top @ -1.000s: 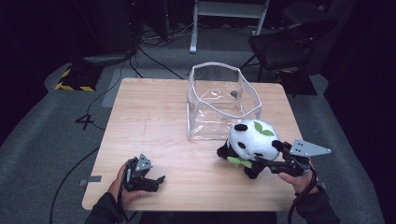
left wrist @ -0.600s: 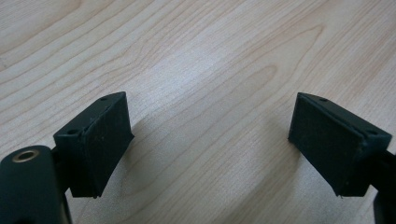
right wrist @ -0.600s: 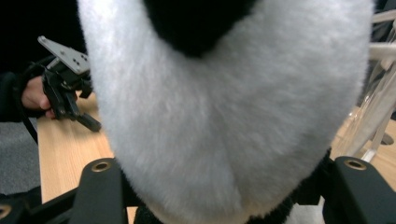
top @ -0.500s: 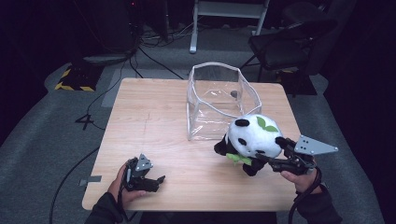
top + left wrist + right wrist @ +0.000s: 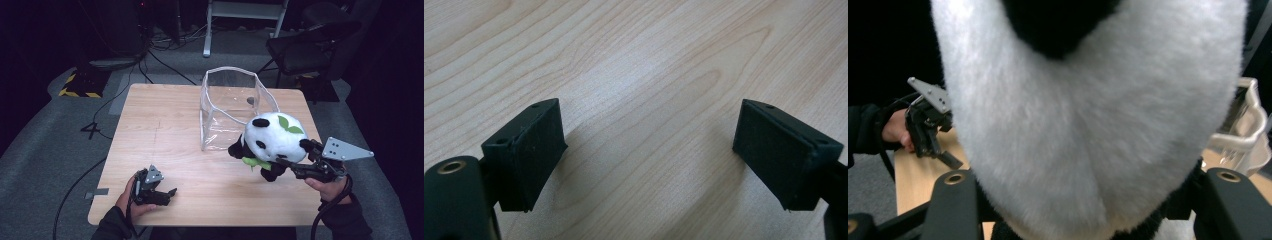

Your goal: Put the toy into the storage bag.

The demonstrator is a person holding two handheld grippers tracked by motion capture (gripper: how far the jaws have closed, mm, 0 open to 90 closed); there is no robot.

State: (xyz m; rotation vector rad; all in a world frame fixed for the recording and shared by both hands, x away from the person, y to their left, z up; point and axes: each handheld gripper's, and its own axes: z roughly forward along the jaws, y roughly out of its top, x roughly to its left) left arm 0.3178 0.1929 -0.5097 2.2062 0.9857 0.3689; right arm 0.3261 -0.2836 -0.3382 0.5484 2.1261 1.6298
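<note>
A black-and-white panda plush (image 5: 272, 137) with green leaves on its head hangs just above the wooden table (image 5: 165, 125), right beside a clear plastic container (image 5: 230, 107). My right gripper (image 5: 286, 163) is shut on the panda's lower body from the right. In the right gripper view the panda's fur (image 5: 1088, 110) bulges between the jaws. My left gripper (image 5: 167, 195) rests at the table's front left, open. Bare wood (image 5: 634, 60) lies between its pads (image 5: 531, 150).
The open-topped container stands at the table's back middle. A dark chair (image 5: 310, 47) and a metal stand (image 5: 245, 20) are behind the table, with cables on the grey floor. The right gripper view shows the left gripper (image 5: 930, 122) and the container's rim (image 5: 1248, 130).
The right gripper has raised the panda a little and tipped it, keeping it next to the container. The left gripper has stayed put.
</note>
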